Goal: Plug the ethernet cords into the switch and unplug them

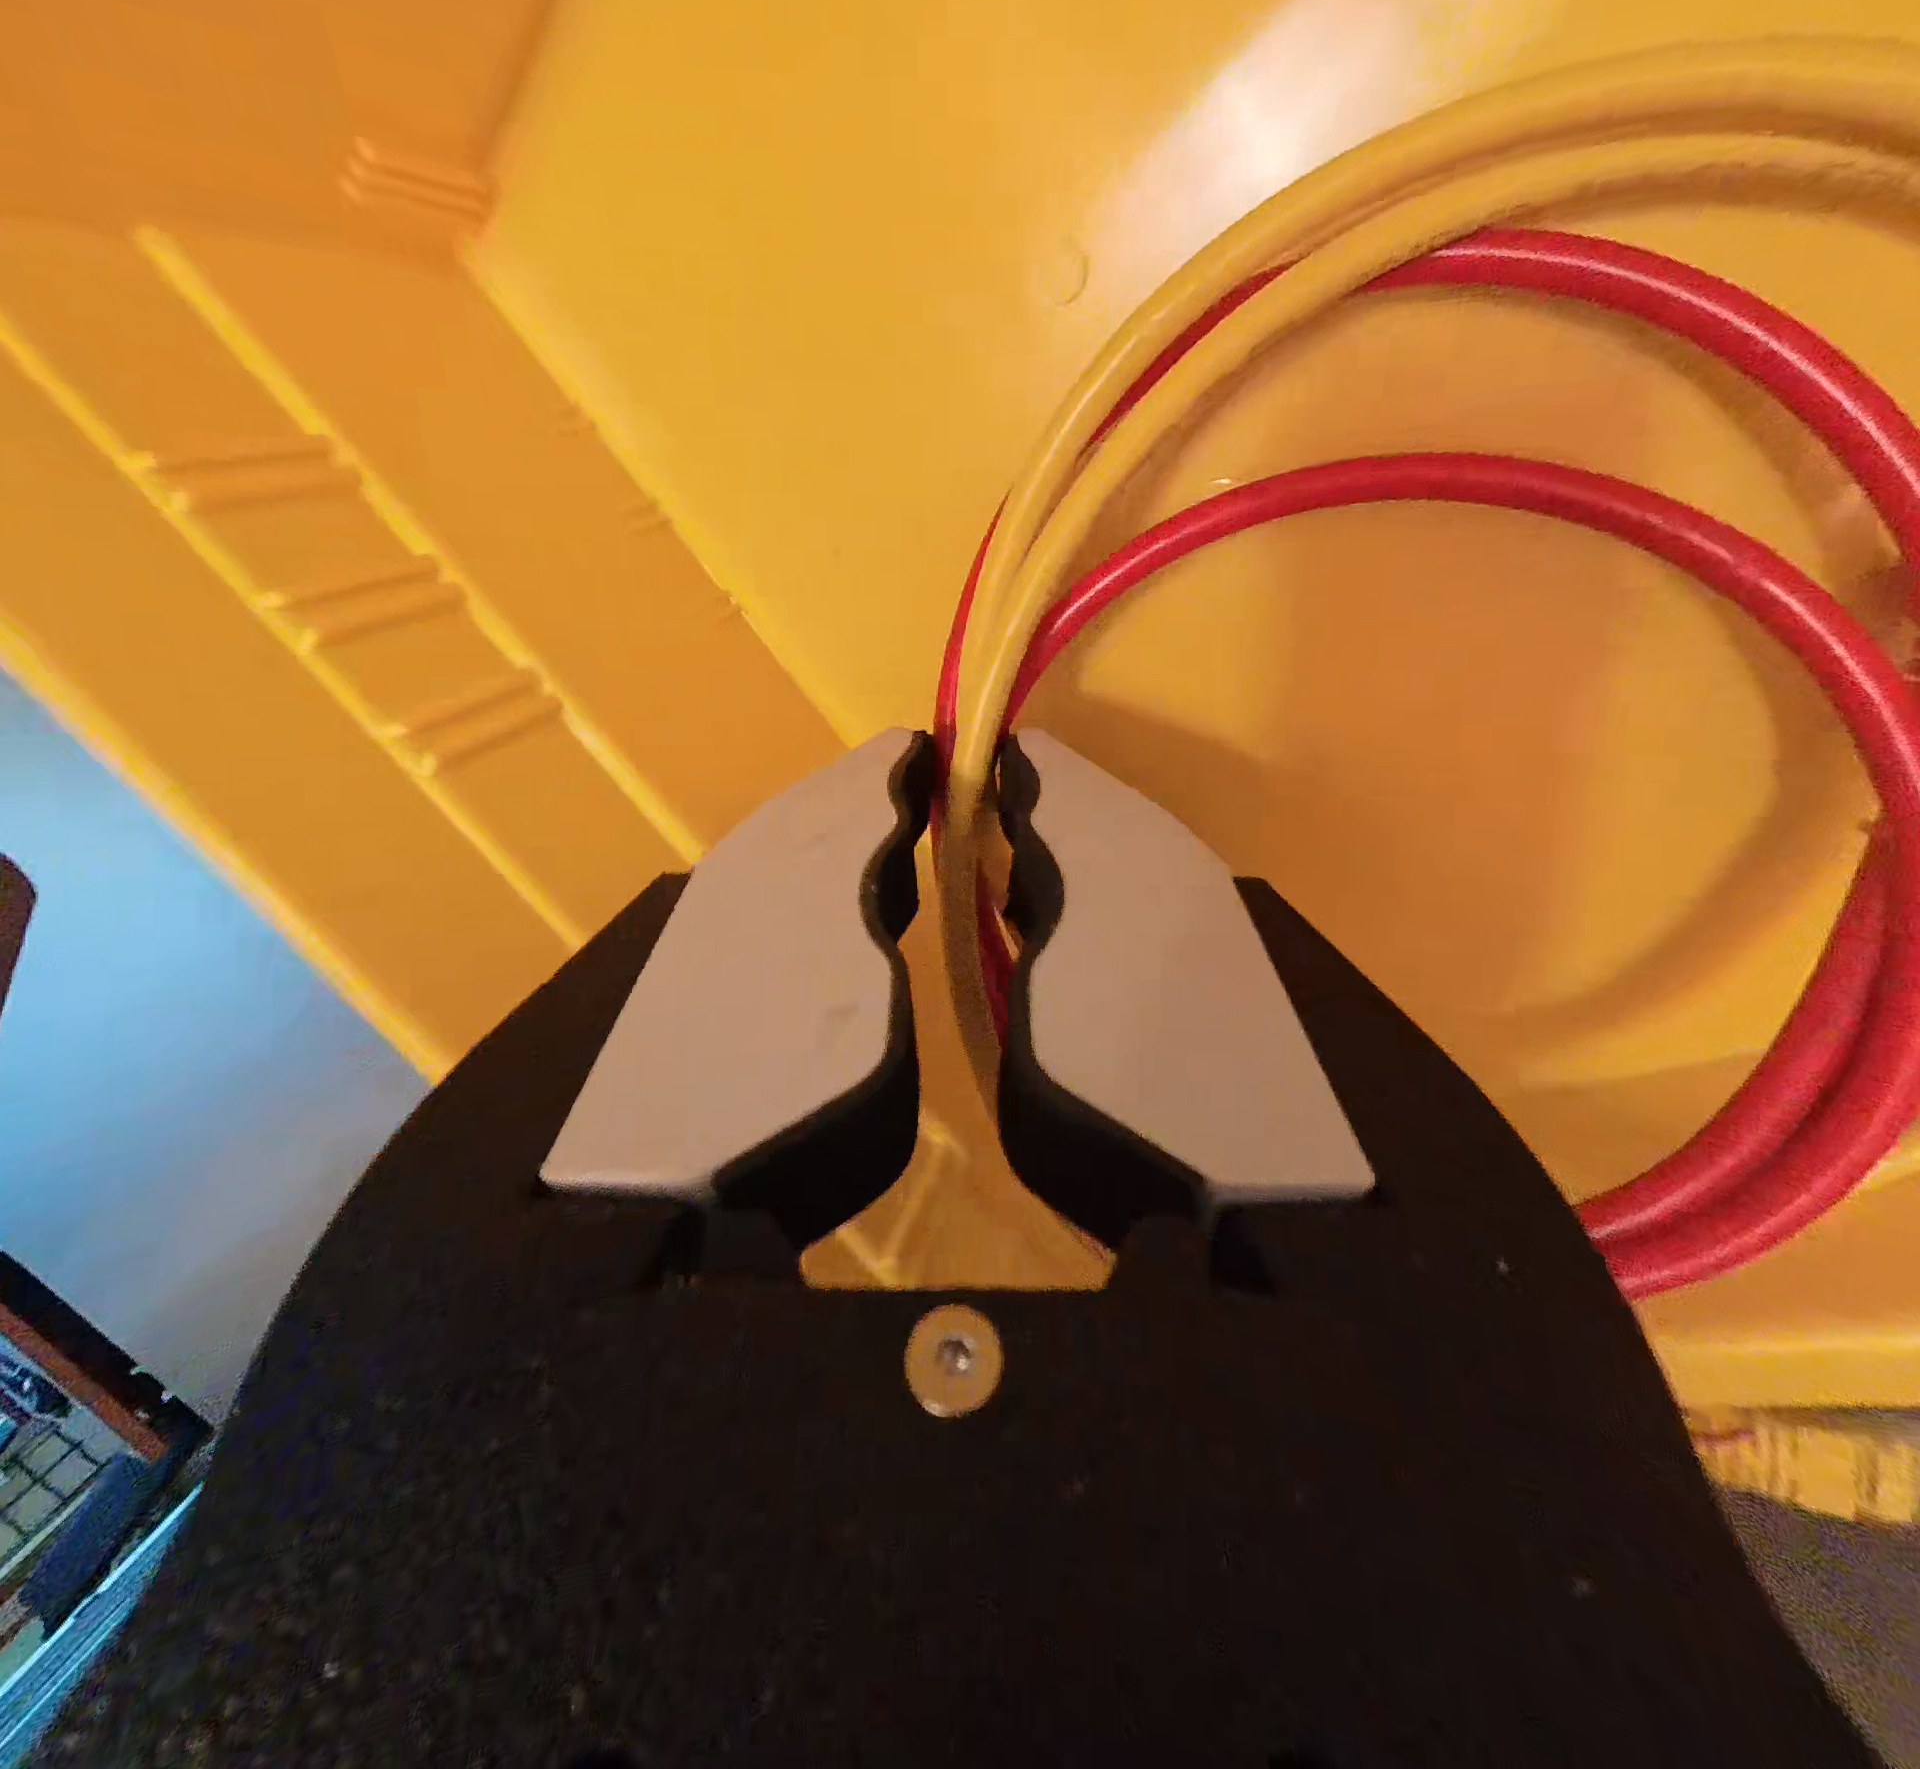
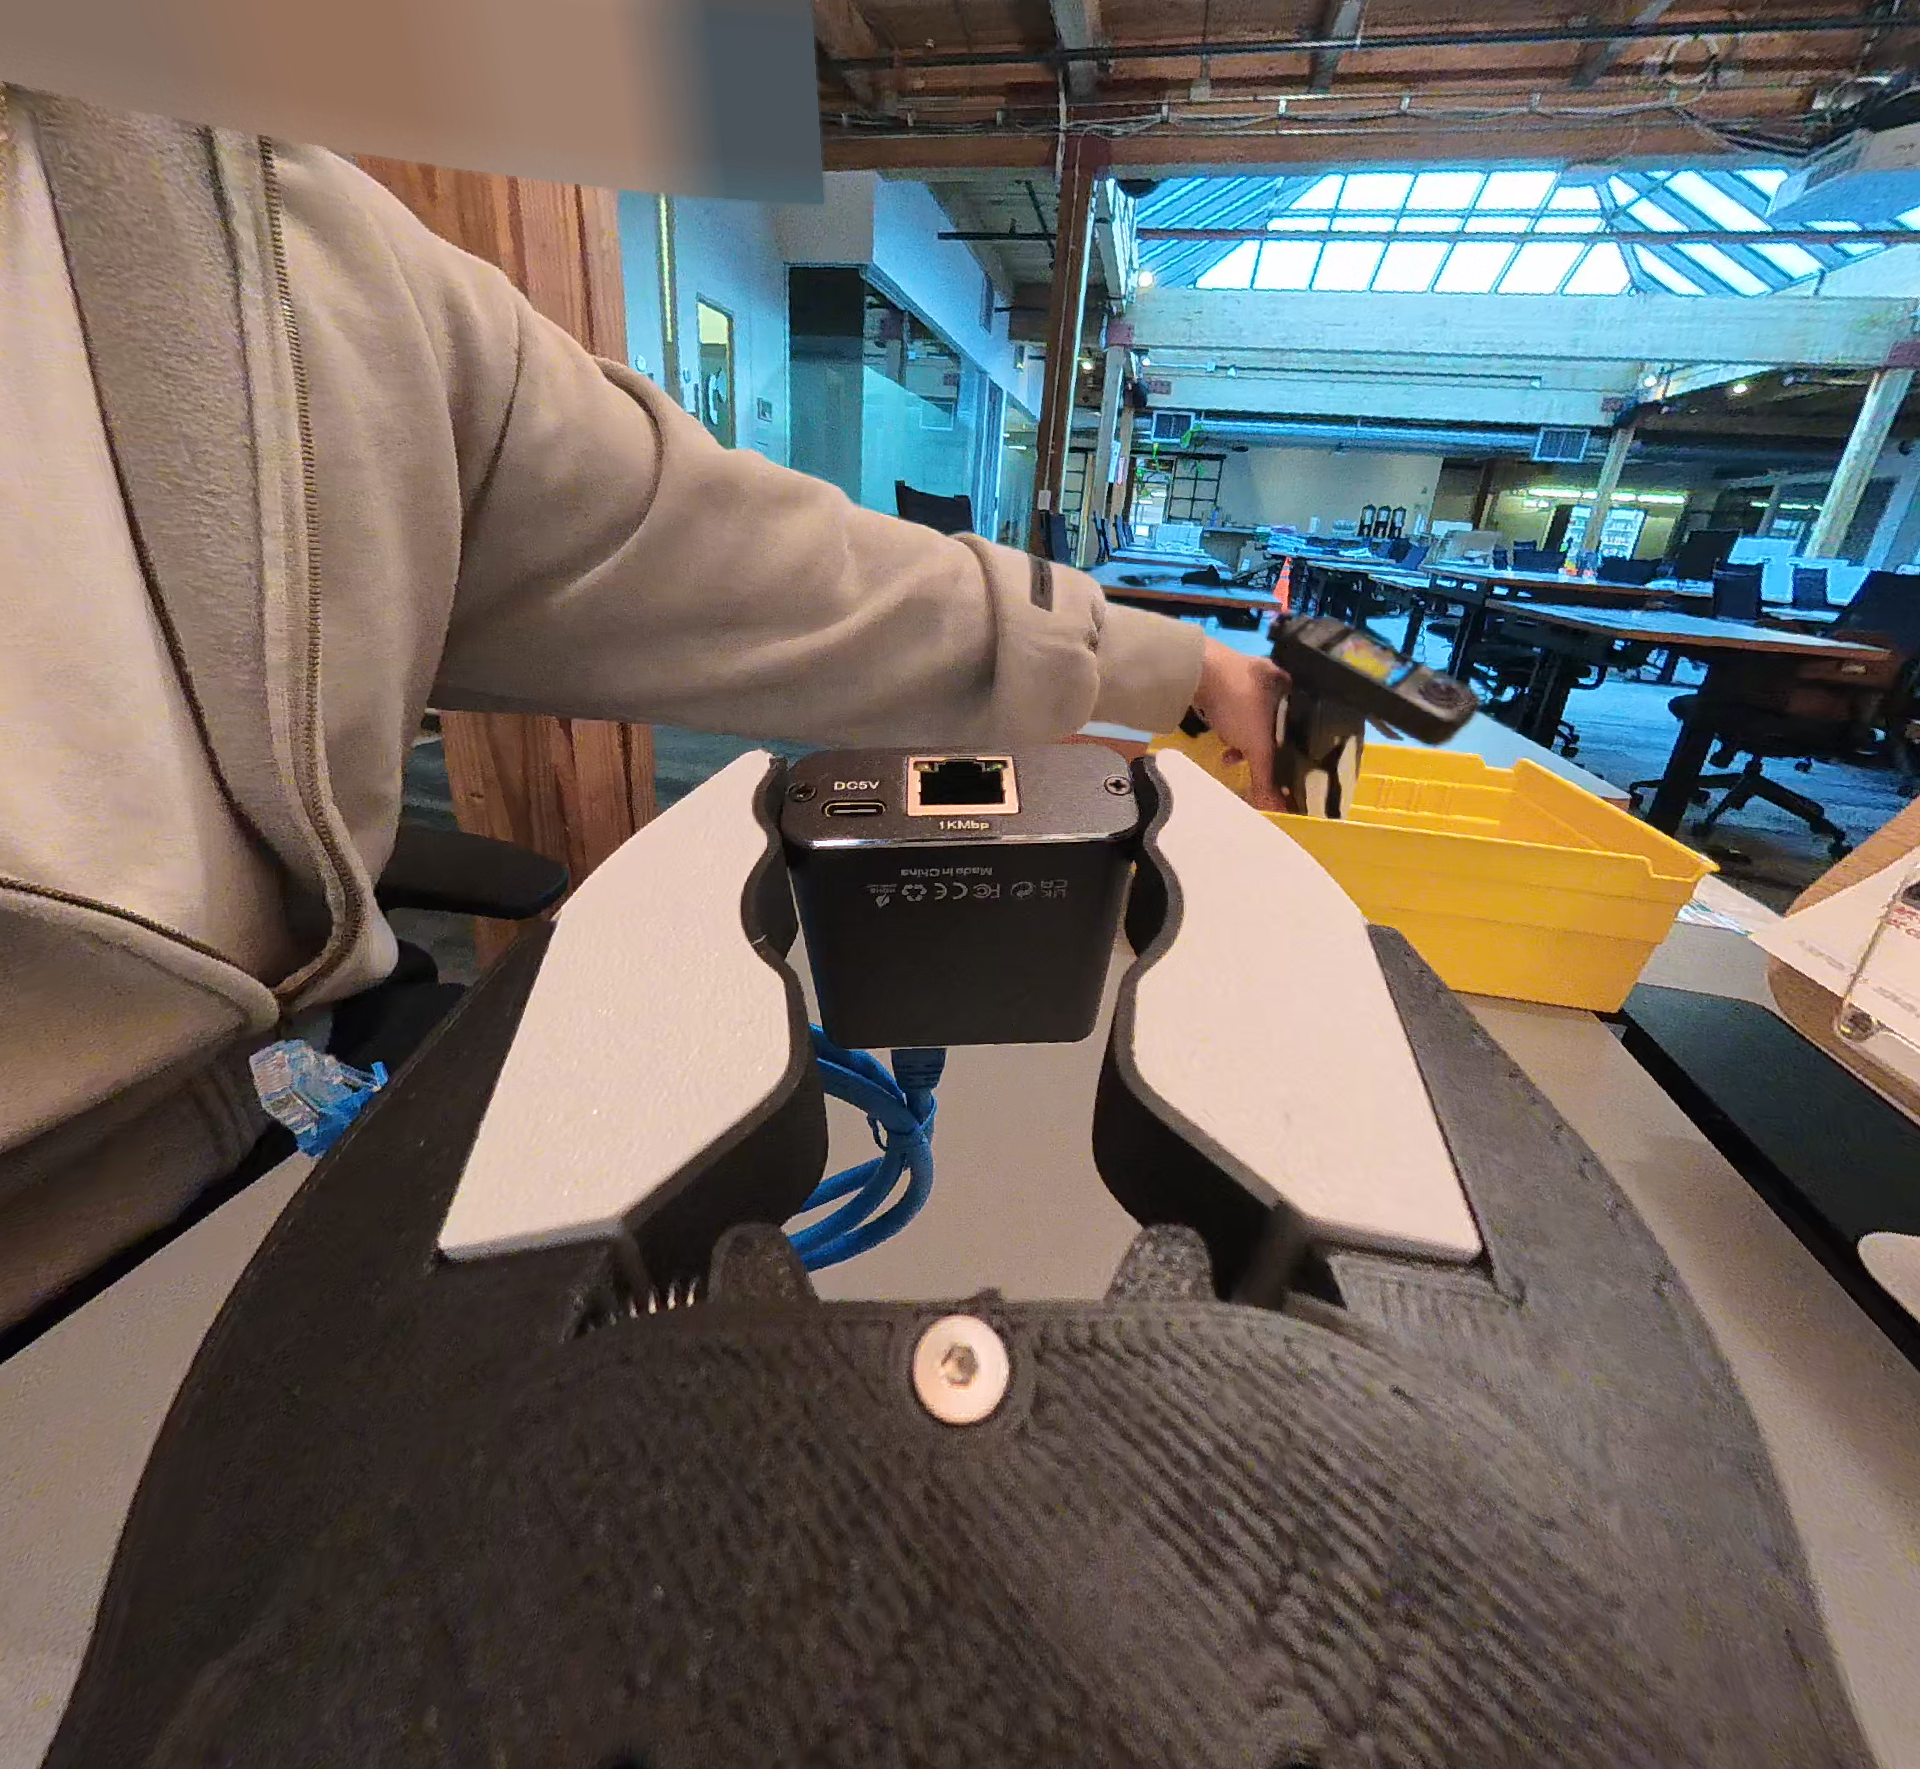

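Note:
In the left wrist view my left gripper (image 1: 961, 753) is shut on a yellow ethernet cord (image 1: 1101, 431) and a red ethernet cord (image 1: 1455, 483), coiled together inside the yellow bin (image 1: 831, 161). In the right wrist view my right gripper (image 2: 956, 769) is shut on the black switch (image 2: 956, 930) and holds it above the table, an empty ethernet port (image 2: 961, 784) facing away from me. A blue ethernet cord (image 2: 873, 1158) is plugged into the switch's near end, and its free clear plug (image 2: 301, 1091) lies at left. The left gripper (image 2: 1340, 711) shows far off, reaching into the bin (image 2: 1475, 909).
A person in a grey zip jacket (image 2: 312, 576) sits at left, one arm stretched to the bin. The grey table (image 2: 1621, 1200) bears a black mat (image 2: 1766, 1085) and a cardboard piece with paper (image 2: 1839, 950) at right. Desks and chairs fill the room behind.

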